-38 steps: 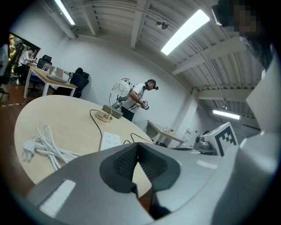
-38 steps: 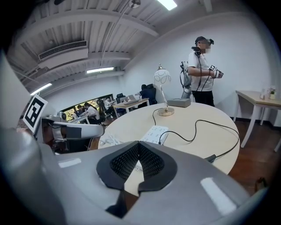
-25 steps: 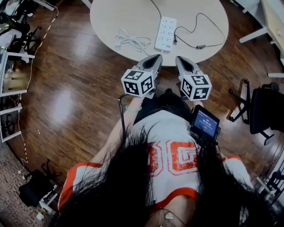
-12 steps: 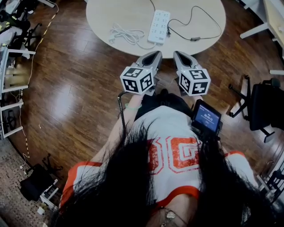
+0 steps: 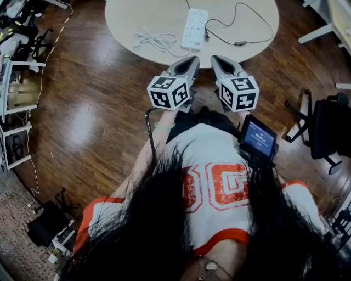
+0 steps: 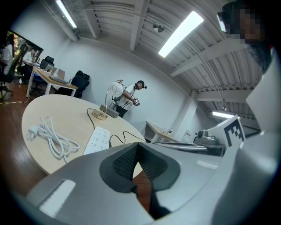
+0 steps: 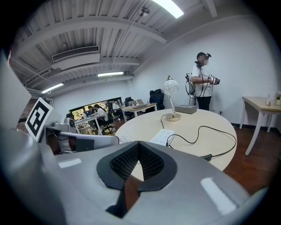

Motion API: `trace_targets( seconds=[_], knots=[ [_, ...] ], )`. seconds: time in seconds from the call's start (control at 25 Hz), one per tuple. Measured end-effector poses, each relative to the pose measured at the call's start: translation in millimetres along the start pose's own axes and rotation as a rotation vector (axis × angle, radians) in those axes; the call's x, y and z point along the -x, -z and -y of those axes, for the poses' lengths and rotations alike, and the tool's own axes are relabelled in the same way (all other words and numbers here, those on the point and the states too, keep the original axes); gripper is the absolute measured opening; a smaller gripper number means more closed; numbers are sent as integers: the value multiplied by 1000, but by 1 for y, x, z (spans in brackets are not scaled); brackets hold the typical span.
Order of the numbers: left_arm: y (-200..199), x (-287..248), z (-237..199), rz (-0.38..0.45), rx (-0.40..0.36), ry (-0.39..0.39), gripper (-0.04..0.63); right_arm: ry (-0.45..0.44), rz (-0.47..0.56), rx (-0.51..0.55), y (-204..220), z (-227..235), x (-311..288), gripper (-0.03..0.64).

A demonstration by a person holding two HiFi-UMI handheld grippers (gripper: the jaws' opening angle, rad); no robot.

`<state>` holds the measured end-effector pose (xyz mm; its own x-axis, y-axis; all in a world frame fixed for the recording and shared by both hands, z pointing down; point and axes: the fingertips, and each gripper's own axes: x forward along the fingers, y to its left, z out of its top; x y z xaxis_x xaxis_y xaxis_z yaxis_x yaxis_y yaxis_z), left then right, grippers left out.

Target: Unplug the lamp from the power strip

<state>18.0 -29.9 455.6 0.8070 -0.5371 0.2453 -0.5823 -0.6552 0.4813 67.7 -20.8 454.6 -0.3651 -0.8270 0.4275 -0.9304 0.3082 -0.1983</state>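
Both grippers were pressed together with nothing between their pads. The left gripper [image 5: 188, 59] and right gripper [image 5: 215, 58] hovered side by side at the near edge of the round table [image 5: 137, 13]. On it lay the power strip [image 5: 194, 28], with the lamp's black cord [image 5: 241, 41] apparently plugged into its right side. The lamp [image 7: 170, 86] stood on the table's far side. A coiled white cable [image 5: 153, 41] lay left of the strip.

The white power strip [image 5: 194, 28] lay flat on the round table [image 5: 148, 13]. A black cord [image 5: 239, 43] was plugged into its right side. The cord looped across the tabletop towards the upright lamp [image 7: 173, 117].
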Motion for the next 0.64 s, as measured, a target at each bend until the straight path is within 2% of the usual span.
trace_targets(
  seconds=[0.64],
  knots=[
    [-2, -4, 1, -6, -15, 15, 0, 24, 6, -6, -1, 7, -1, 0]
  ],
)
